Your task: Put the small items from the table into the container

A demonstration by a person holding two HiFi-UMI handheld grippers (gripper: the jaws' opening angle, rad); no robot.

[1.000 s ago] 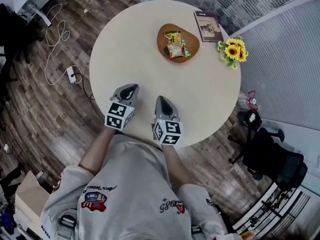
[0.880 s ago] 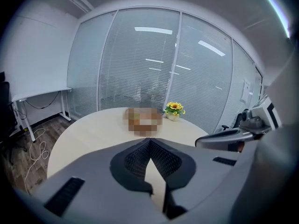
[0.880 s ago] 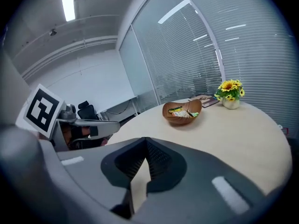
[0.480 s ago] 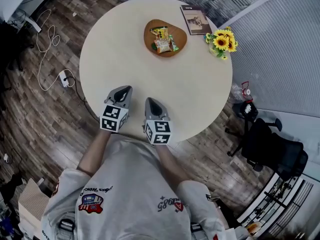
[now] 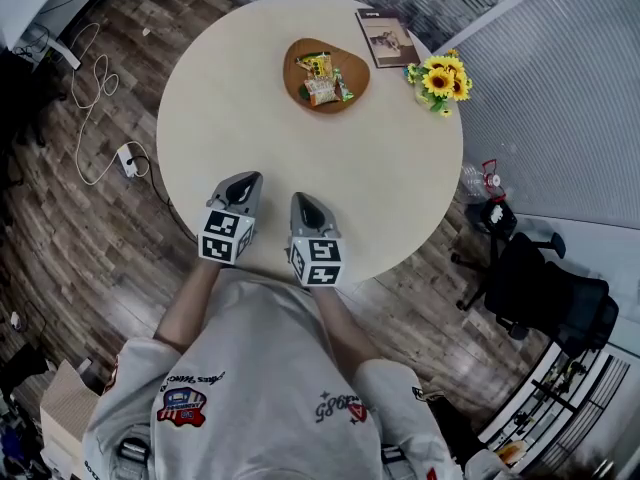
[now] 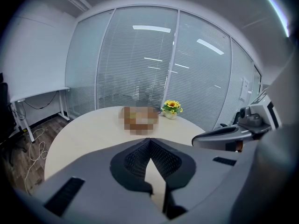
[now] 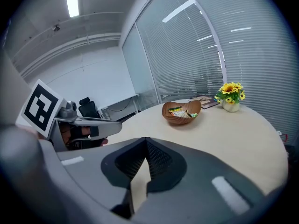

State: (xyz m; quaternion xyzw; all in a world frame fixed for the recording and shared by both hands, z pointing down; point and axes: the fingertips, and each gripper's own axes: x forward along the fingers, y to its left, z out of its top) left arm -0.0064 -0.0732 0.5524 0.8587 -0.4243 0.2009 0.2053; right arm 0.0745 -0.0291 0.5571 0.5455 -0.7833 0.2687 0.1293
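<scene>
A brown wooden bowl point(image 5: 327, 75) sits at the far side of the round table point(image 5: 250, 118) with several small snack packets point(image 5: 320, 81) inside it. The bowl point(image 7: 181, 111) also shows in the right gripper view; in the left gripper view it is covered by a mosaic patch. My left gripper point(image 5: 246, 182) and right gripper point(image 5: 303, 203) hover side by side over the table's near edge, far from the bowl. Both have their jaws shut with nothing between them.
A pot of sunflowers point(image 5: 438, 79) and a booklet point(image 5: 387, 36) lie at the table's far right. A black office chair point(image 5: 545, 303) stands on the wooden floor to the right; cables and a power strip point(image 5: 127, 160) lie on the floor to the left.
The head view shifted a little, so the table and bowl sit slightly further left and up. Both grippers stay in place, shut and empty.
</scene>
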